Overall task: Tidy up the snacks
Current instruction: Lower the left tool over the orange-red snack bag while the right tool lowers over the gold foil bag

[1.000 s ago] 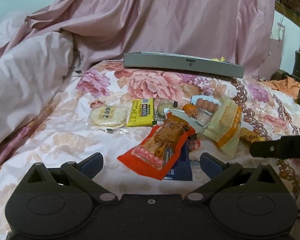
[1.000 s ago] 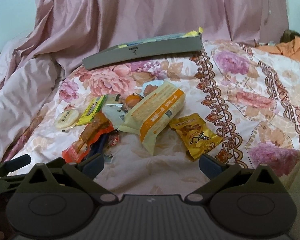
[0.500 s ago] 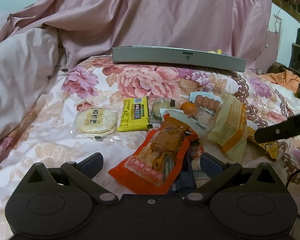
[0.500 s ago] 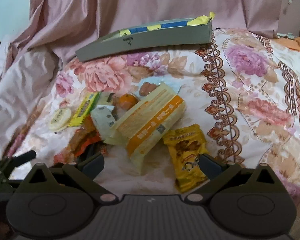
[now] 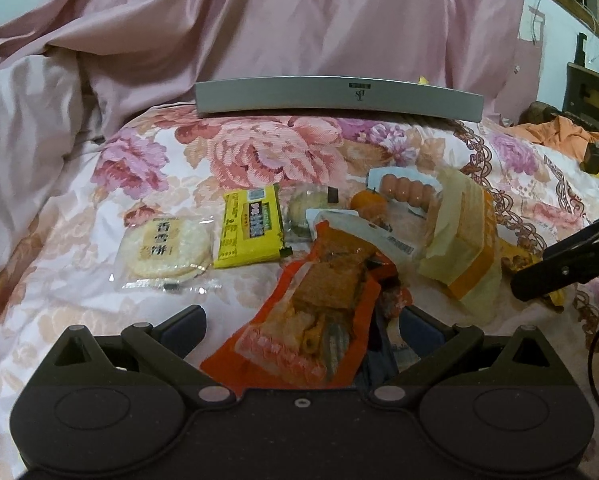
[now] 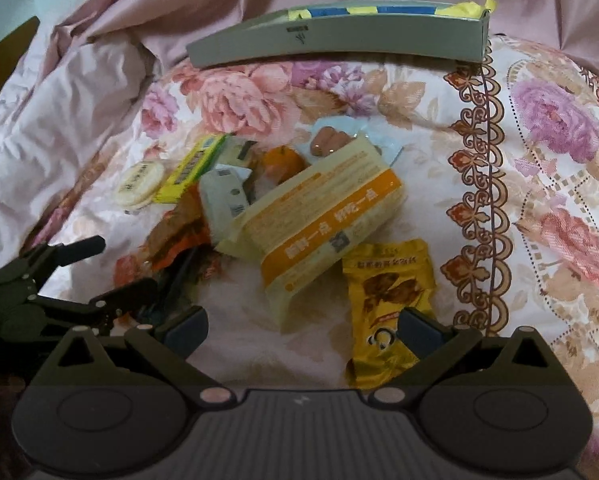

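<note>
Centrally, a heap of wrapped snacks lies on a floral quilted bedspread [image 5: 283, 152], with a shallow grey cardboard tray [image 5: 339, 98] at its far edge against draped pink satin fabric [image 5: 299, 20]. Left wrist view: the left gripper [image 5: 301, 330] stands with its two fingers spread wide, one on each side of the near end of an orange-red plastic pouch of braised snacks [image 5: 319, 312]; neither finger is seen pressing it. Beyond the pouch, from left to right, lie a round rice cracker in clear wrap [image 5: 165, 250], a yellow rectangular packet with black print [image 5: 251, 230], a pale round cake in clear film [image 5: 307, 210], a small orange fruit [image 5: 369, 204], a white-backed pack of pink sausages [image 5: 407, 188] and a large cream-and-orange paper-wrapped pack [image 5: 459, 244]. One dark finger of the other tool enters from the right edge.

Right wrist view: the right gripper [image 6: 301, 330] is likewise wide open and empty, its right finger [image 6: 419, 332] overlapping the lower part of a golden-yellow foil snack packet [image 6: 387, 288] (contact cannot be judged). The cream-and-orange pack lies just beside this packet, to its upper left. The grey tray holds yellow and blue packets [image 6: 379, 10]. A white labelled wrapper [image 6: 223, 196] rests between the cream-and-orange pack and the pouch.
</note>
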{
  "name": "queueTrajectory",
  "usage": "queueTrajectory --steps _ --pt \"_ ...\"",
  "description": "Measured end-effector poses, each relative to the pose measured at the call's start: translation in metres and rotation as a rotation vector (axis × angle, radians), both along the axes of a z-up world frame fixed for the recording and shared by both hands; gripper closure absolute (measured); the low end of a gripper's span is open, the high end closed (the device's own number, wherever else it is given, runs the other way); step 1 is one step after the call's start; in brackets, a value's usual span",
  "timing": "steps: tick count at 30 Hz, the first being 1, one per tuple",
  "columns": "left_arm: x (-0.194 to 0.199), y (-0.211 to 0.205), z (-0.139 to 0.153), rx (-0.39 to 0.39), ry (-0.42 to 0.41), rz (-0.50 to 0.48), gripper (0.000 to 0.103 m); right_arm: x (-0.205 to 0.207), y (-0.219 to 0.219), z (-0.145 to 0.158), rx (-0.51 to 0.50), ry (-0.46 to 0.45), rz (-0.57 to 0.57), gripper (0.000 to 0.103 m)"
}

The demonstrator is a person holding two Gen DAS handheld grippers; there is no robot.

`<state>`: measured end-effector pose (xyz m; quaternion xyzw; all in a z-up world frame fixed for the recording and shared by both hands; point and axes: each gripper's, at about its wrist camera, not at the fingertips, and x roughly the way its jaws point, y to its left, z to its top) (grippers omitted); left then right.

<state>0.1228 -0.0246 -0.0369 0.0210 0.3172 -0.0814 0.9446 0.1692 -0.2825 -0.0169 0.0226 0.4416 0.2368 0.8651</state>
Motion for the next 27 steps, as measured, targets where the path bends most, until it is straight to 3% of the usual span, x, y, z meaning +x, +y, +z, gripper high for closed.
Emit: queueTrajectory --steps 6,11,21,27 --pt "0.017 -0.005 0.000 -0.003 -0.014 -0.036 0.001 0.019 -0.015 -0.015 0.017 0.074 -0.053 0.000" --pt "0.033 -0.013 -0.008 0.017 0.035 -0.086 0.001 0.024 -0.021 -0.021 0.061 0.097 -0.074 0.000" --pt "0.040 0.001 -0.018 -0.098 0.084 -0.059 0.001 0.021 -0.007 -0.019 0.045 0.061 -0.024 0.000" --pt "0.036 0.002 -0.016 -0.150 0.095 -0.077 0.008 0.014 0.005 -0.016 0.045 0.035 0.056 0.001"
